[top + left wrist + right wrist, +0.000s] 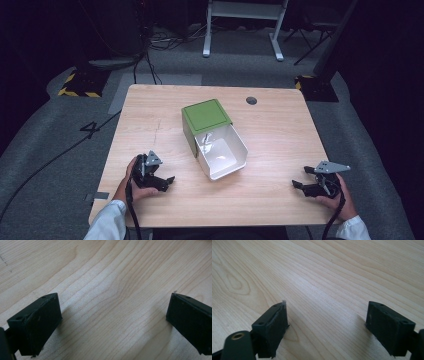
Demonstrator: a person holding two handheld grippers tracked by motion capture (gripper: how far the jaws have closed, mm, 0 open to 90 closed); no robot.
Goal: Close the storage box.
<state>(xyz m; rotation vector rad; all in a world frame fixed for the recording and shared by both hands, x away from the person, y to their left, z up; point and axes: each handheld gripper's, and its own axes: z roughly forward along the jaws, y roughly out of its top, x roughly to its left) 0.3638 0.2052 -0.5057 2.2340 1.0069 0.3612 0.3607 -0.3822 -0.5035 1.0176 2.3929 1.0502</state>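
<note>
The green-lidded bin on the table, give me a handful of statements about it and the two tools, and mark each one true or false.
1. The bin lies on its side with its white opening toward the person. True.
2. The left tool is shut on the bin. False: its jaws stand open over bare wood, apart from the bin.
3. The right tool is open with nothing between its jaws. True.
4. The bin stands at the table's right edge. False: it is near the middle.
5. Both tools rest near the table's front edge, one on each side of the bin. True.
</note>
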